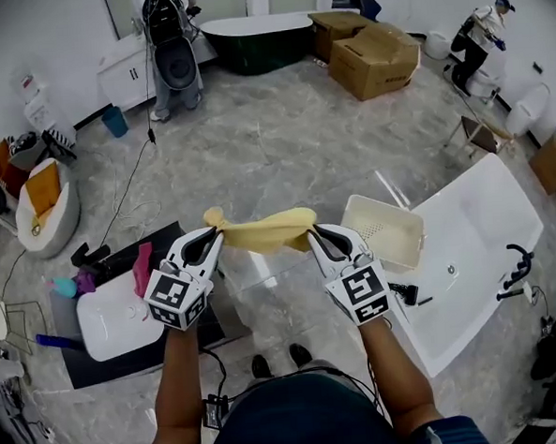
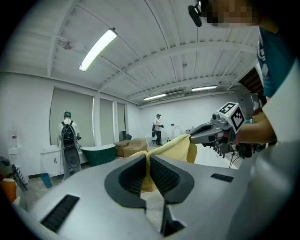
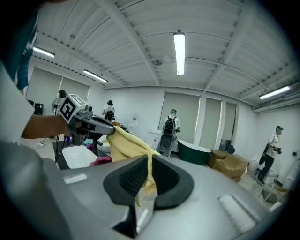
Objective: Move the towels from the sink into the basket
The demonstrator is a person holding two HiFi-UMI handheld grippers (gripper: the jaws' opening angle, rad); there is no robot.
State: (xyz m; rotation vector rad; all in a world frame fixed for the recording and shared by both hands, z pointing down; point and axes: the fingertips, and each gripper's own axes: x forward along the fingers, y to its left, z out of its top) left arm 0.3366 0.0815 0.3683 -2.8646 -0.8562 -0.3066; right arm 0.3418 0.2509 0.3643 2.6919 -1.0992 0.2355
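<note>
Yellow towel point(image 1: 264, 231) hangs stretched in mid-air, long axis left to right, its ends pinched in the nearly closed left gripper point(image 1: 218, 232) and right gripper point(image 1: 313, 233). Basket point(image 1: 386, 210) lies just right of the right gripper, which is nearer.

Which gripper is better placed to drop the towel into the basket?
Likely the right gripper: both are shut on the towel, but the basket sits just beside the right one; the left gripper is nearer the sink.
</note>
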